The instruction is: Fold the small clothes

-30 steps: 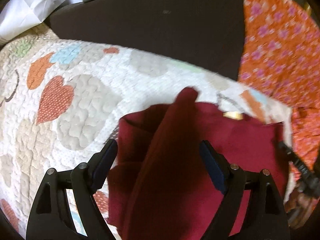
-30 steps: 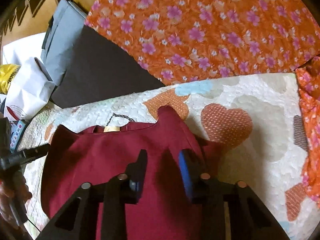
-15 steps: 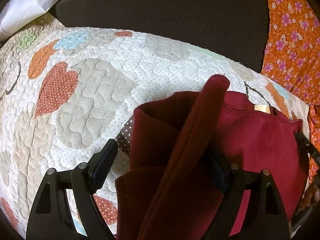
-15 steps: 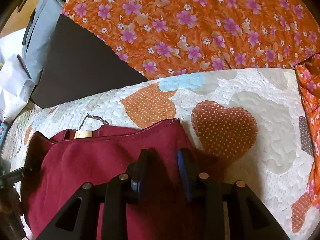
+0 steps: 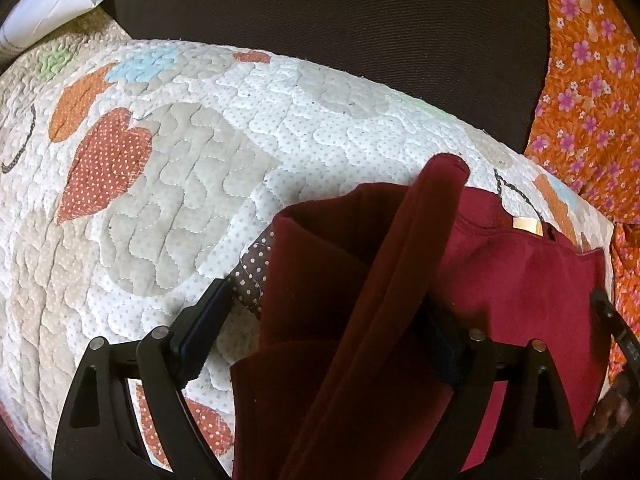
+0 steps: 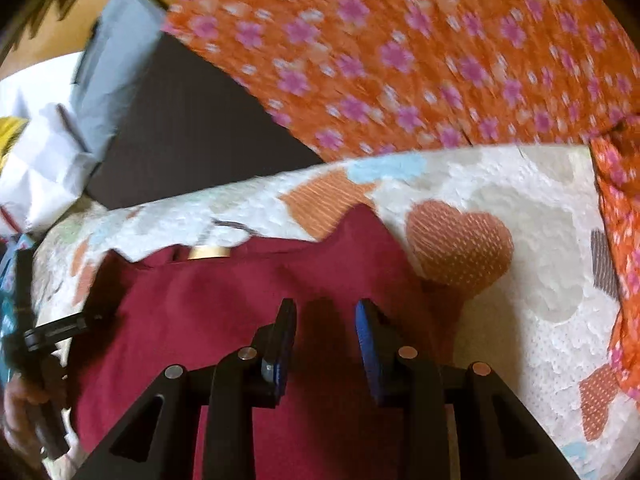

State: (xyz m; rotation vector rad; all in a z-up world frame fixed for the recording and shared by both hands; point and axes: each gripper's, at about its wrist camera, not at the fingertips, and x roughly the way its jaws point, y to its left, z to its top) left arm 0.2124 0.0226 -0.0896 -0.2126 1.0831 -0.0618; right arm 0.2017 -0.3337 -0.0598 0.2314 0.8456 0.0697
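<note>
- The dark red garment lies on a quilted cover patched with hearts, toward the near right of it in the left wrist view.
- Left gripper: its jaws are opening and stand wide. A raised fold of the red cloth runs up between them and lies against the right finger, while the left finger stands clear over the quilt. No pad presses the cloth, so the claw is released.
- Only the left wrist view shows this upright fold, the sleeve-like pocket of cloth to its left and a brown dotted patch of the quilt just beside the cloth.
- Right gripper: its jaws are part-way closed, over the garment. Red cloth fills the gap, but this blurred view does not show whether the blue pads pinch it or merely hover, so I cannot tell its grip.
- Only the right wrist view shows the garment's far edge whole, with a tan label at the neckline, and a large orange-red heart on the quilt to its right.
- Beyond the quilt both views show a dark cushion and orange flowered fabric.
- At the far left, the right view shows white paper and a grey panel.
- The right view's left edge shows the other gripper and a hand.
</note>
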